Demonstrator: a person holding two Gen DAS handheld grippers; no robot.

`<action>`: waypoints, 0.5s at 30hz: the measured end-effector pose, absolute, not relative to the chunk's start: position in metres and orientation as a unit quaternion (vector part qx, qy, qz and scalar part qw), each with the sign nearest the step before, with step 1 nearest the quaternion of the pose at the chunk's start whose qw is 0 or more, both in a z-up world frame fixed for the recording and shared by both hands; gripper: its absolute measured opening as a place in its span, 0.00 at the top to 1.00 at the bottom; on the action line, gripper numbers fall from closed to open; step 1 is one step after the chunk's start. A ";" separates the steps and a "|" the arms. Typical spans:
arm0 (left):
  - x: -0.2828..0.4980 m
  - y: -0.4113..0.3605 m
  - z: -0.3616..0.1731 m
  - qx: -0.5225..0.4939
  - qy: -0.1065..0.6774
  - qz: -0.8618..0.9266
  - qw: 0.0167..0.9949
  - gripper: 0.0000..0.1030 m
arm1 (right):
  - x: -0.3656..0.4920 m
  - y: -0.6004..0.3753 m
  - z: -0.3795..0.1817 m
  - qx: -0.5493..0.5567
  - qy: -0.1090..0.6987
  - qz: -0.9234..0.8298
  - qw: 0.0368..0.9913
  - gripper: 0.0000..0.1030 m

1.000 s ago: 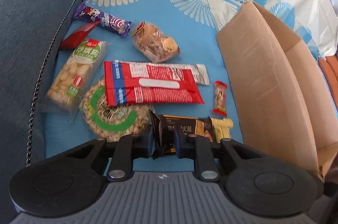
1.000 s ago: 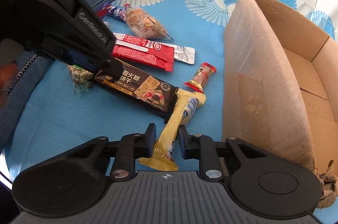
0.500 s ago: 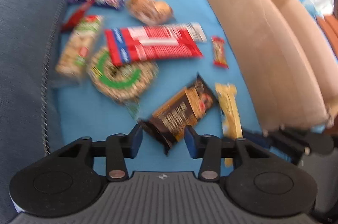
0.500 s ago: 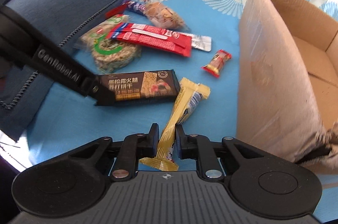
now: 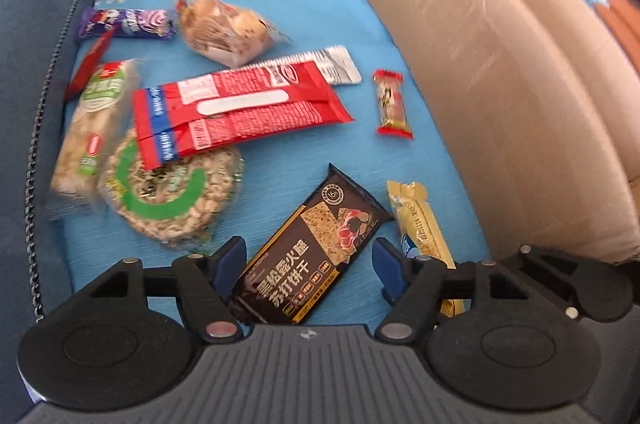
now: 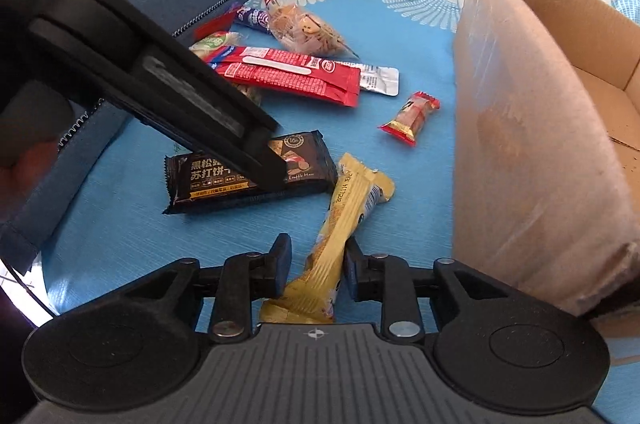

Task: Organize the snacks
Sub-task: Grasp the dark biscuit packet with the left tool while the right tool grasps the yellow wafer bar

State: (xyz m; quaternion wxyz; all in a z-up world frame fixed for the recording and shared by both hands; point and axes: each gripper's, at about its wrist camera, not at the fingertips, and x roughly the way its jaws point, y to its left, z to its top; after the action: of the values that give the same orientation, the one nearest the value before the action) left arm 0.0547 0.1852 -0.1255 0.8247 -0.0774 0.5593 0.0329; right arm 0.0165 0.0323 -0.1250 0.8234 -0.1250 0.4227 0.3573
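My left gripper [image 5: 308,260] points down at the blue cloth, its jaws wide and still opening. A black cracker pack [image 5: 316,248] lies flat between them, touched by neither pad. In the right wrist view, the left gripper's fingers [image 6: 240,139] hang over that black pack [image 6: 224,179]. My right gripper [image 6: 316,260] straddles a yellow bar [image 6: 340,220] that rests on the cloth. Its jaws are opening, with a gap showing on the left side of the bar. An open cardboard box [image 5: 500,83] [image 6: 520,143] stands at the right.
More snacks lie on the cloth: a red pack [image 5: 240,107], a round rice cake [image 5: 168,195], a small red candy [image 5: 392,103], a clear cookie bag [image 5: 224,27], a purple bar [image 5: 124,21] and a green-white pack [image 5: 92,127]. A blue sofa arm [image 5: 36,23] borders the left.
The left gripper has let go of the black cracker pack, which now lies flat on the cloth between spread jaws. The right gripper's jaws have loosened around the yellow bar.
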 end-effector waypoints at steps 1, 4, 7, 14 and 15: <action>0.057 0.183 -0.128 -0.077 0.564 0.035 0.822 0.27 | 0.017 0.033 -0.125 -0.127 0.421 0.358 0.824 0.70; 0.062 0.181 -0.132 -0.073 0.572 0.041 0.816 0.27 | 0.016 0.035 -0.126 -0.129 0.417 0.360 0.825 0.69; 0.066 0.177 -0.136 -0.067 0.571 0.040 0.817 0.27 | 0.016 0.035 -0.127 -0.133 0.414 0.361 0.825 0.69; 0.061 0.183 -0.135 -0.070 0.567 0.046 0.820 0.47 | 0.016 0.035 -0.126 -0.135 0.410 0.365 0.825 0.79; 0.059 0.187 -0.135 -0.077 0.565 0.050 0.820 0.52 | 0.015 0.034 -0.125 -0.132 0.410 0.367 0.824 0.80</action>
State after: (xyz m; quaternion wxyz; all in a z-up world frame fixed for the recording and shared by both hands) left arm 0.0593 0.1867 -0.1346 0.8200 -0.0766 0.5650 0.0502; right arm 0.0153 0.0342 -0.1251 0.8242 -0.1319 0.4105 0.3671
